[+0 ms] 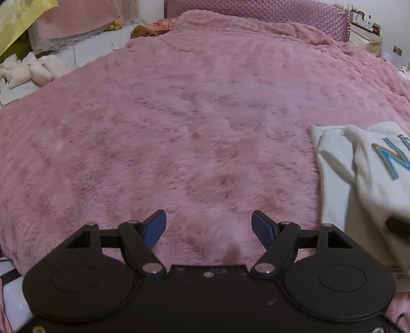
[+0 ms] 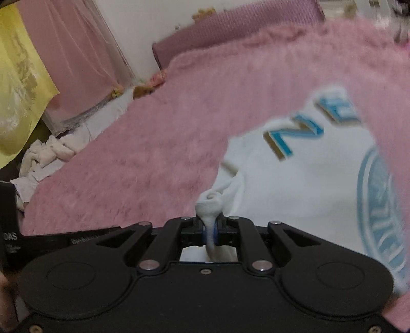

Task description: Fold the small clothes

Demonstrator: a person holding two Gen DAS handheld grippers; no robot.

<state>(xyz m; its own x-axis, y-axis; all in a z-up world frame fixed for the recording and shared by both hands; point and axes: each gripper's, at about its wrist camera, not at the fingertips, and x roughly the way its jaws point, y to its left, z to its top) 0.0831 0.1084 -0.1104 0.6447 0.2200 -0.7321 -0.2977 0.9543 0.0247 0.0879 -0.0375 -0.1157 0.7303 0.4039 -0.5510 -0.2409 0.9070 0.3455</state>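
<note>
A small white garment [image 2: 307, 179] with blue letters and a round blue print lies on the pink fluffy blanket [image 1: 192, 115]. My right gripper [image 2: 210, 230] is shut on a bunched edge of the garment, which sticks up between its blue pads. In the left wrist view the garment [image 1: 358, 174] lies at the right edge, partly lifted and blurred. My left gripper [image 1: 208, 226] is open and empty above bare blanket, to the left of the garment.
A purple headboard [image 1: 256, 10] runs along the far end of the bed. White bedding and cream soft toys [image 1: 30, 71] lie at the left side, under a pink curtain [image 2: 71, 56] and a yellow cloth [image 2: 23, 76].
</note>
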